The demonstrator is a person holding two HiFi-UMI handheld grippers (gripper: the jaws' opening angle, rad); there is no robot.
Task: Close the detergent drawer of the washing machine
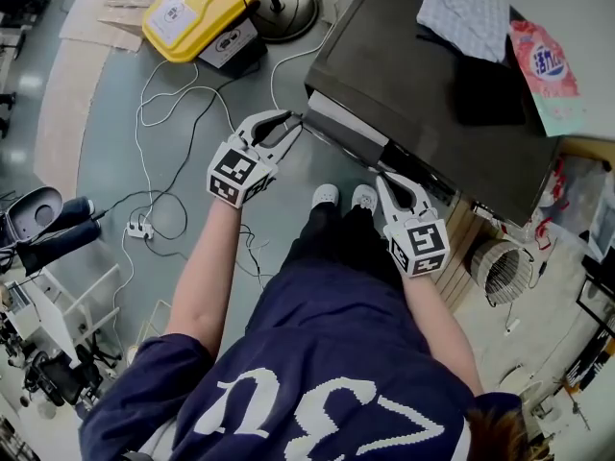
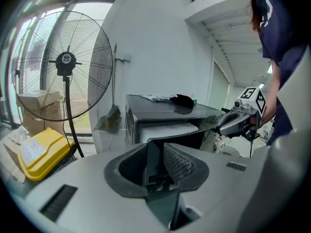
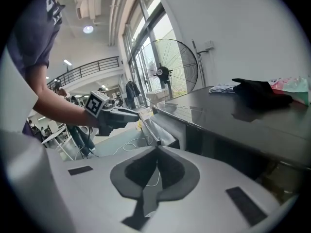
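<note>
The dark washing machine point(image 1: 404, 75) fills the upper right of the head view. Its detergent drawer point(image 1: 346, 128) stands pulled out at the front left corner, pale on top with a dark front. My left gripper point(image 1: 294, 121) is open, its tips at the drawer's outer left end; in the left gripper view the drawer point(image 2: 167, 129) lies just beyond the spread jaws of that gripper point(image 2: 158, 149). My right gripper point(image 1: 386, 181) is shut on nothing, pointing at the machine's front to the right of the drawer. In the right gripper view that gripper point(image 3: 157, 152) points at the drawer point(image 3: 163, 130).
On the machine's top lie a pale cloth point(image 1: 466, 8), a black cloth point(image 1: 490, 89) and a detergent bag point(image 1: 543, 65). A yellow case point(image 1: 197, 12), a standing fan point(image 2: 65, 64) and cables with a power strip point(image 1: 141, 227) are on the floor to the left. The person's feet point(image 1: 338, 197) are below the drawer.
</note>
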